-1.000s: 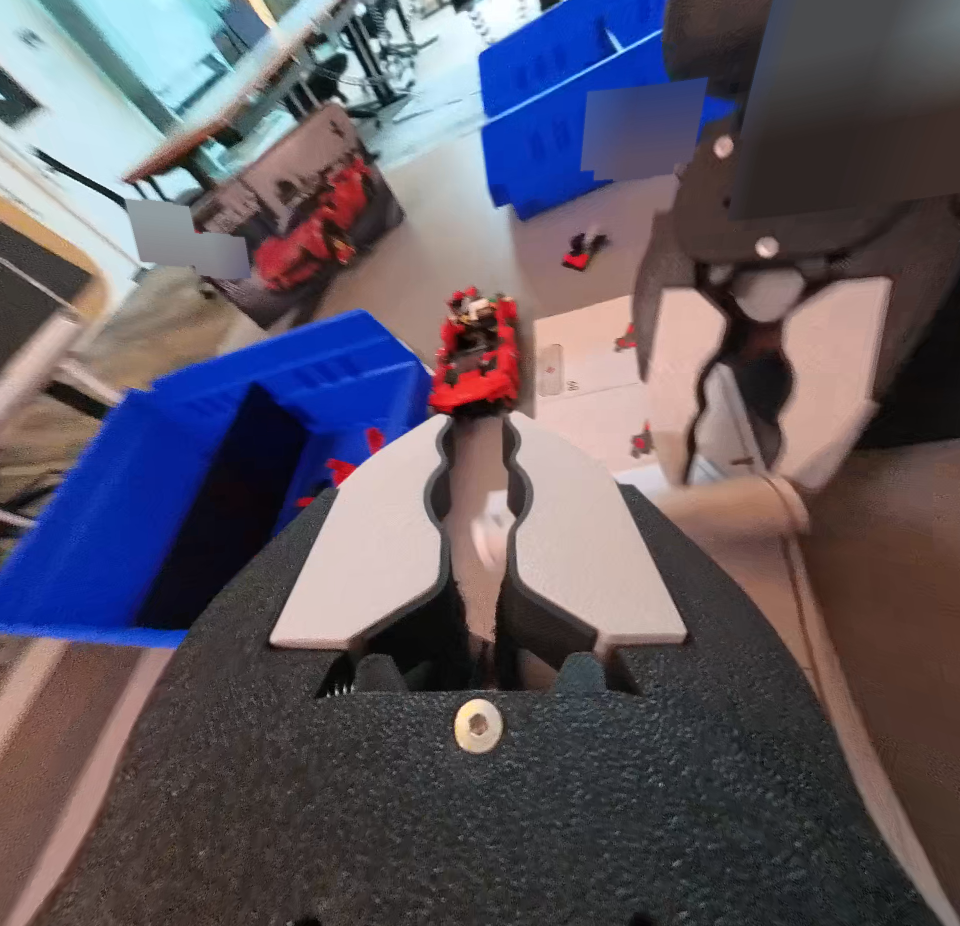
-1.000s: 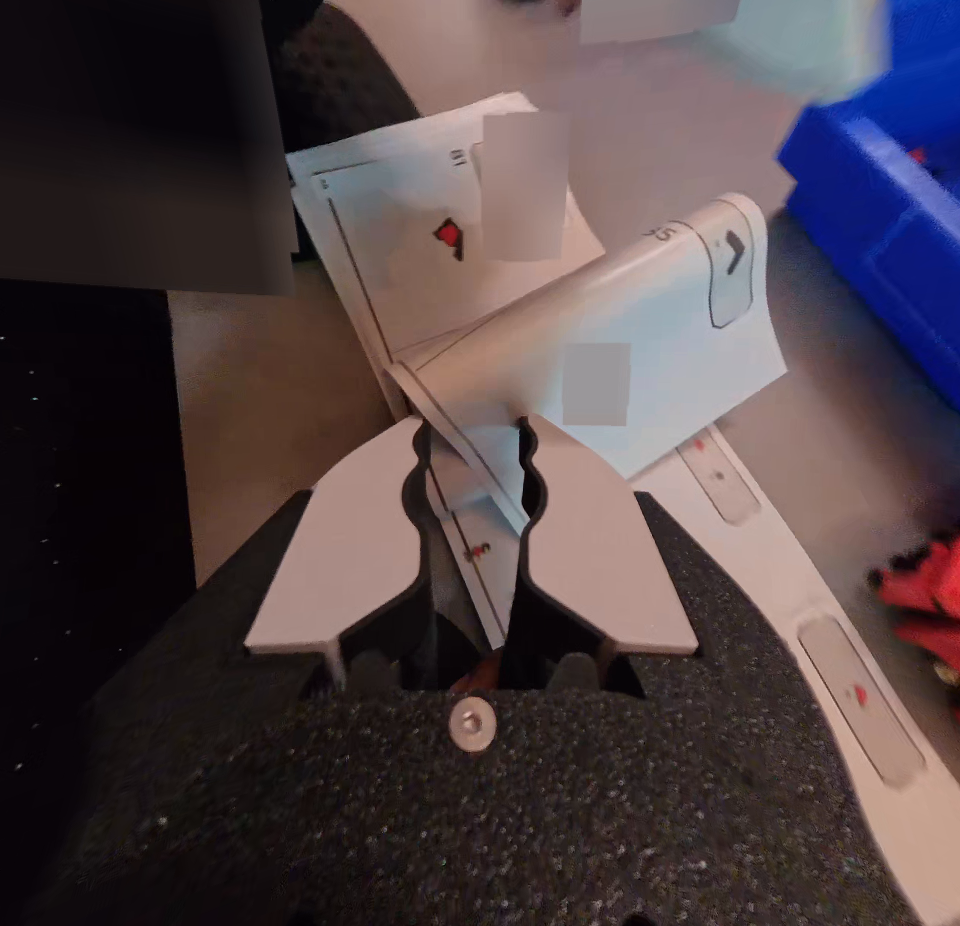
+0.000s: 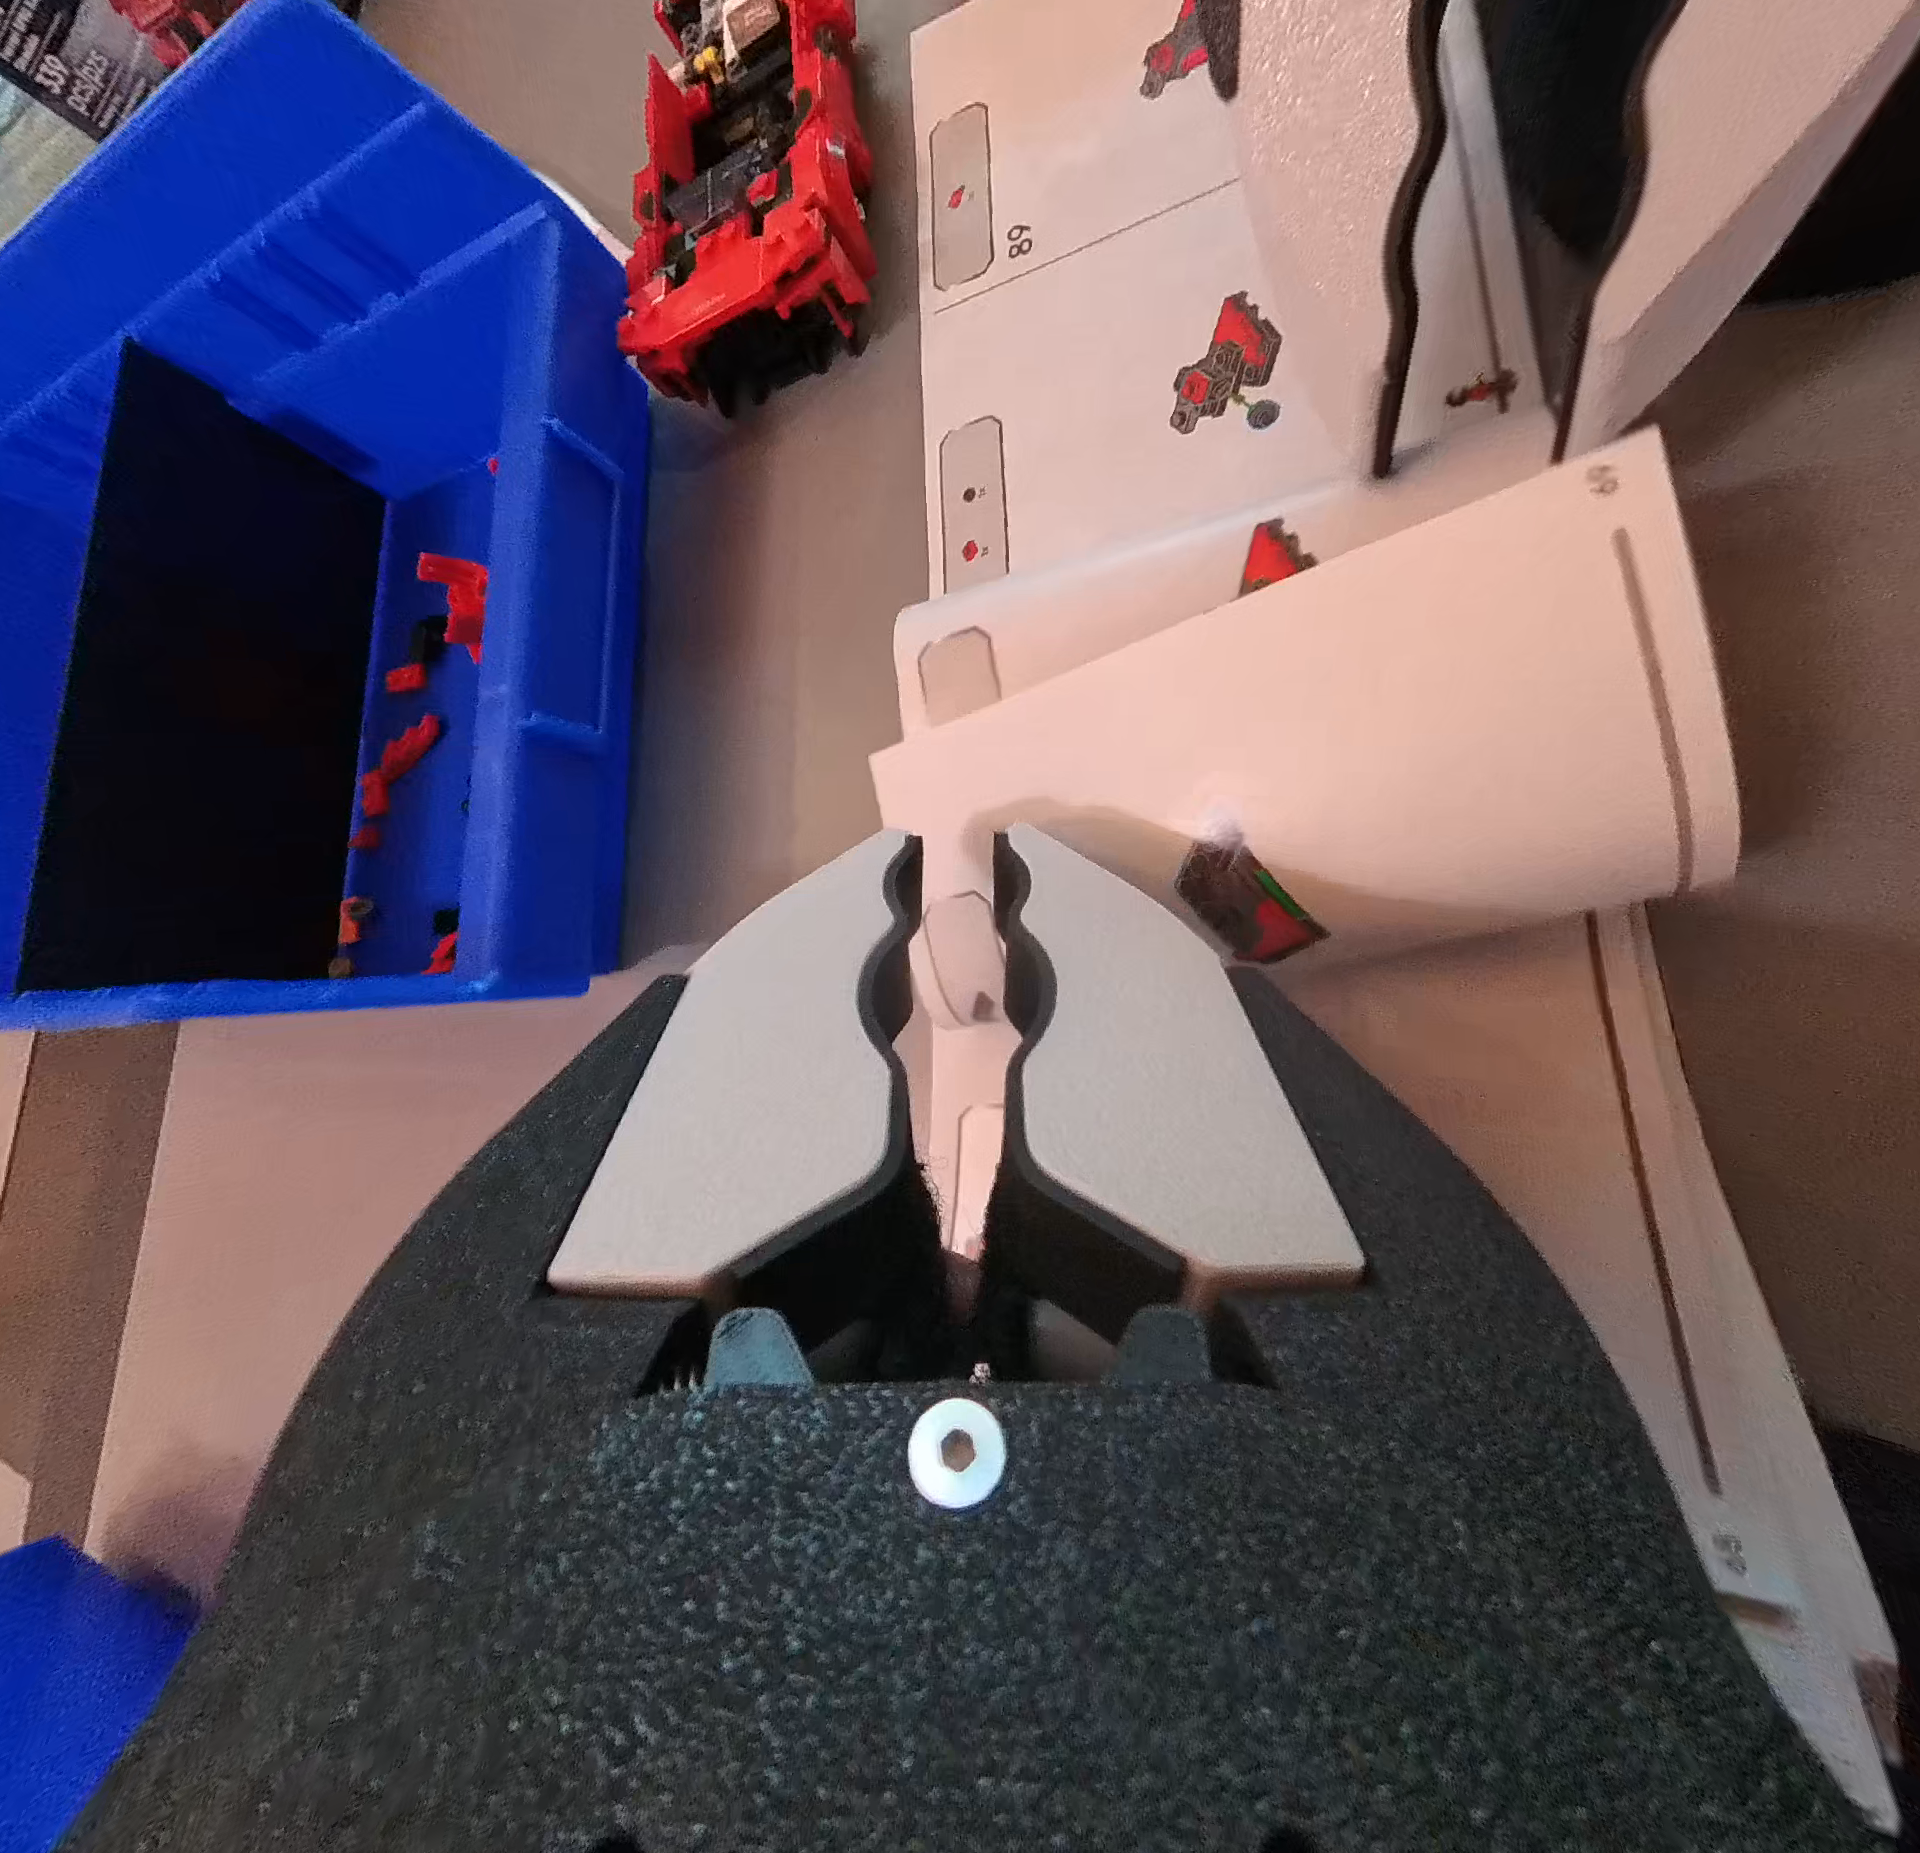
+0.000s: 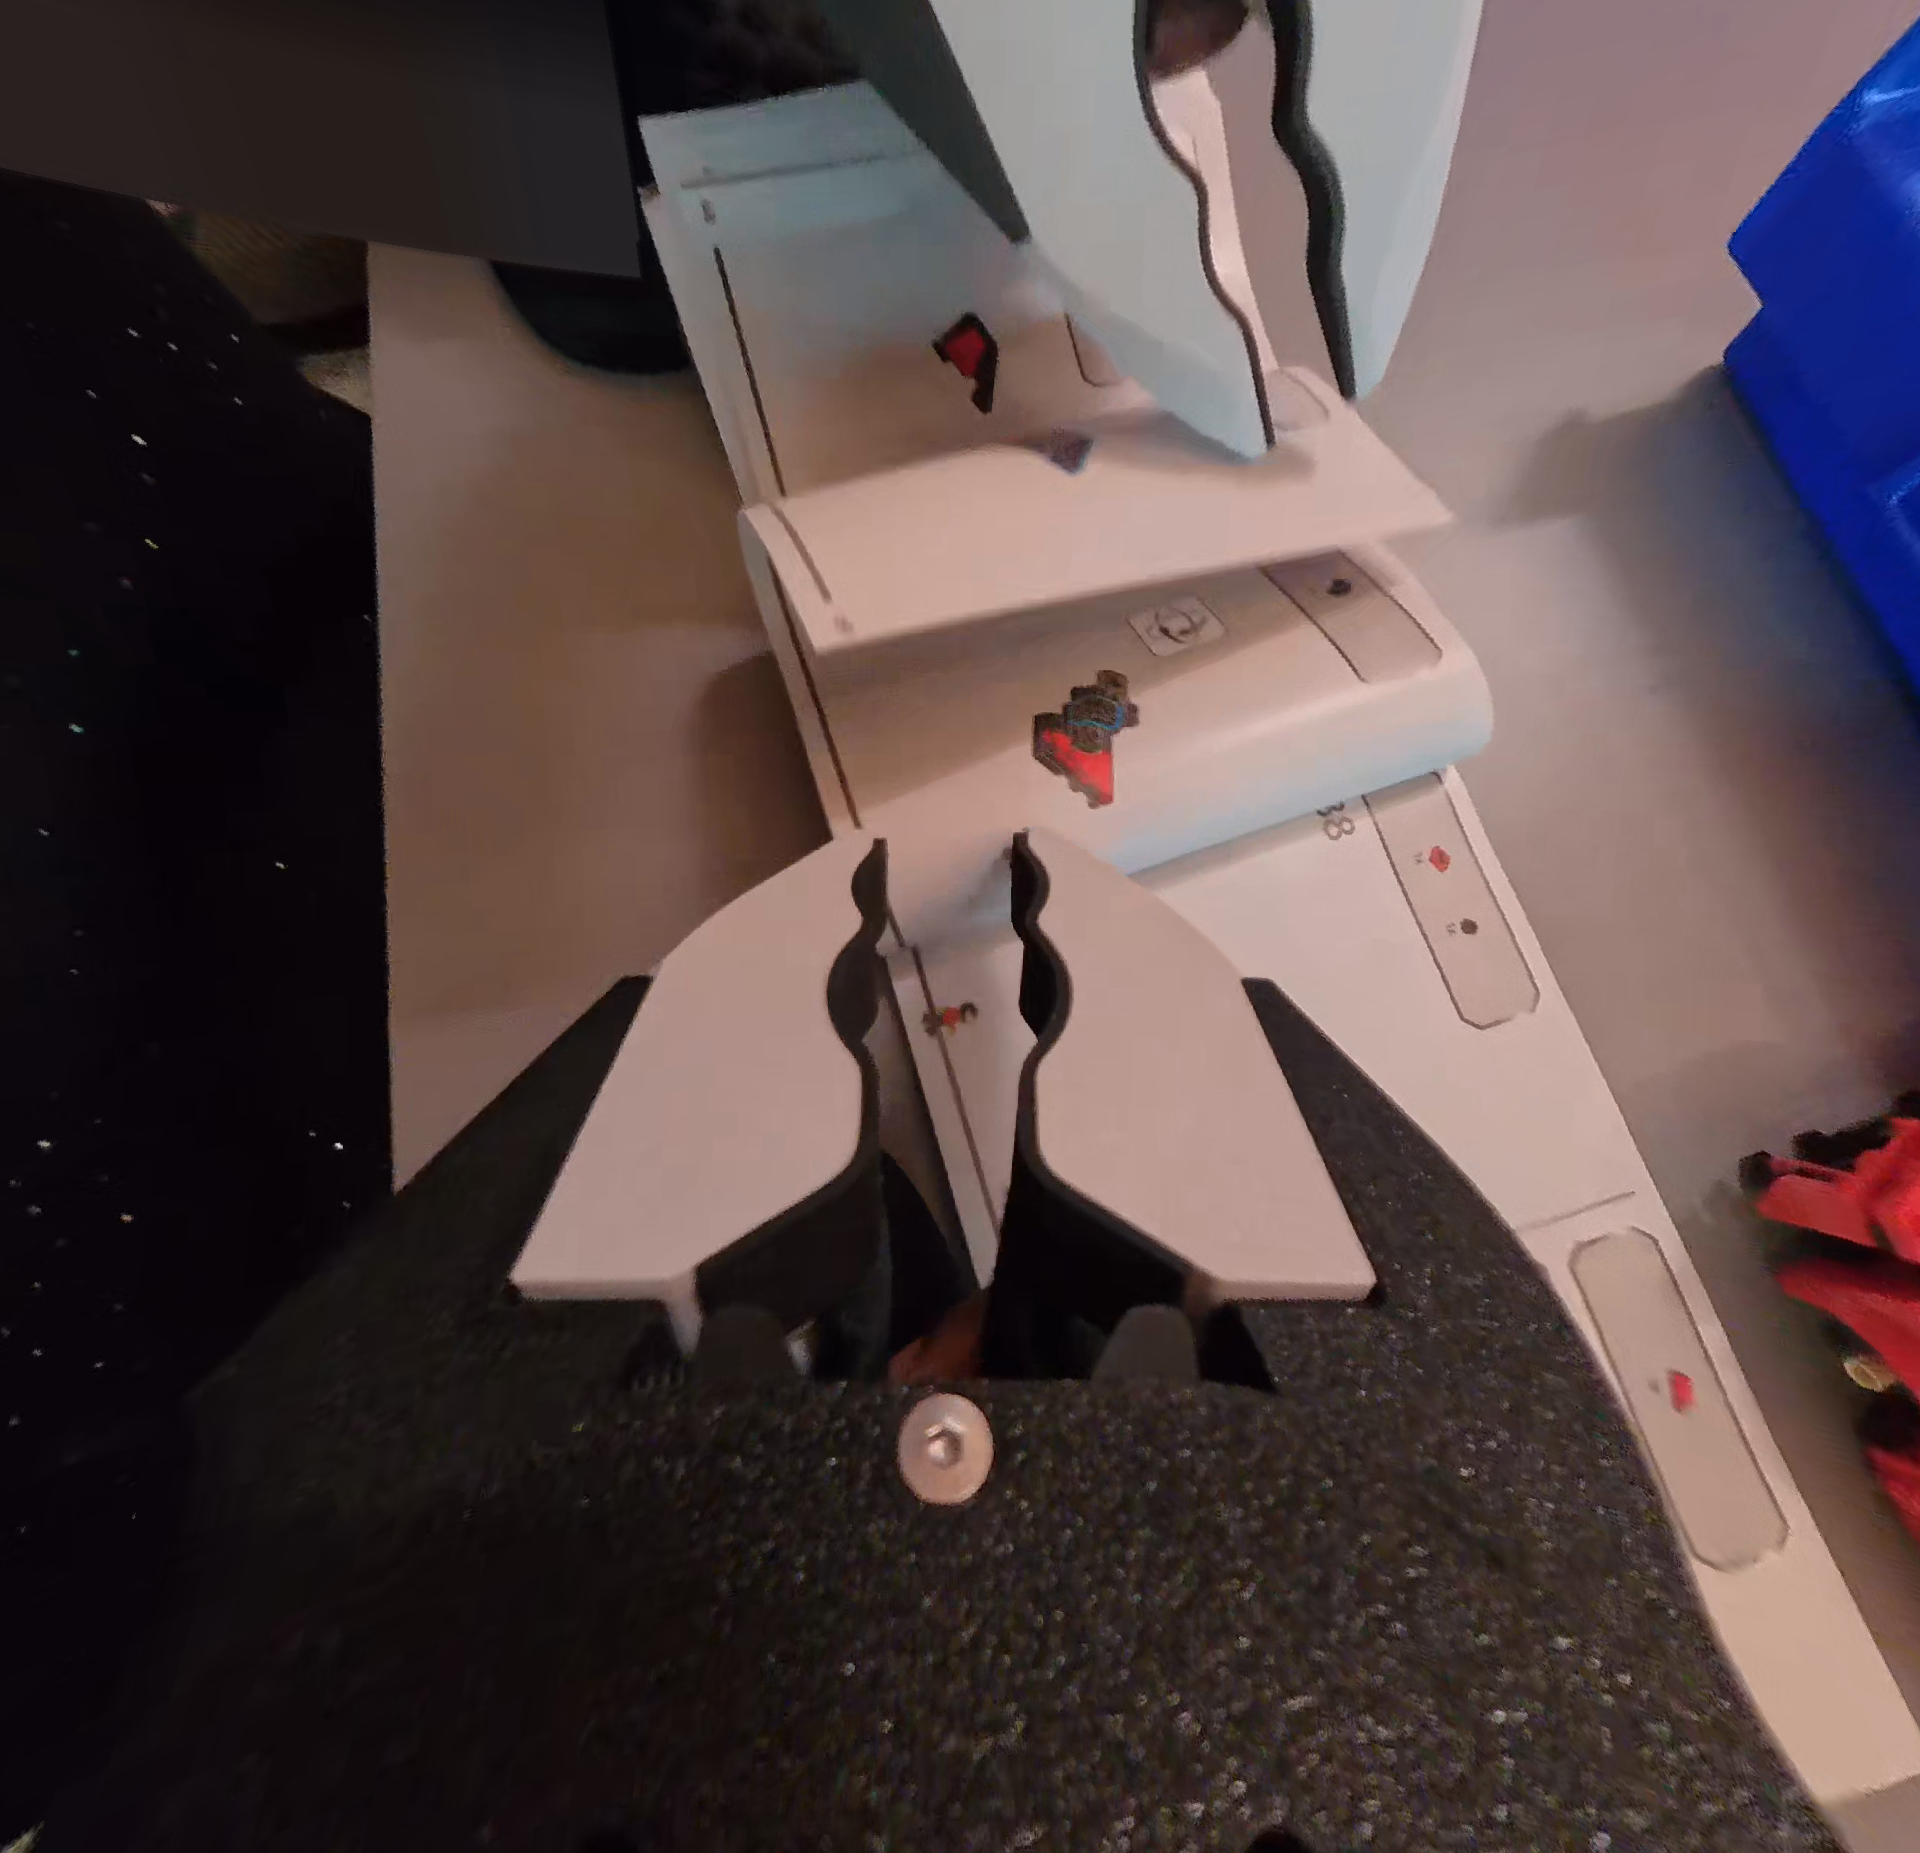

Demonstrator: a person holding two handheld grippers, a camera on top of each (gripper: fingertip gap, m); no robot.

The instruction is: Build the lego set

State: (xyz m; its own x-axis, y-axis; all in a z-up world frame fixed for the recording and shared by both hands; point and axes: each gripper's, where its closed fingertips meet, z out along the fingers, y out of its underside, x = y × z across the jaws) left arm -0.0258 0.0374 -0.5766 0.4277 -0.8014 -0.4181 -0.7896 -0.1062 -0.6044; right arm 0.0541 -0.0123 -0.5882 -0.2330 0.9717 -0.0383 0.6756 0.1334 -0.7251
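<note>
Left wrist view, reading left to right: we are keeping loose red pieces in the blue bin point(image 3: 540, 515), the part-built red lego car point(image 3: 753, 182) beside it, and the instruction booklet point(image 3: 1081, 276) spread on the tabletop point(image 3: 769, 556). Our left gripper point(image 3: 958, 847), jaws narrowly parted, is hovering at a curling page point(image 3: 1351, 723), seemingly to flatten it. Our right gripper point(image 4: 948, 853), jaws slightly apart and empty, is working the booklet's opposite edge.

The open instruction booklet point(image 3: 1091, 276) carries printed step numbers beside its parts boxes and small page numbers at its corners, while the dark box point(image 3: 62, 47) at the upper left of the left wrist view bears white lettering.
</note>
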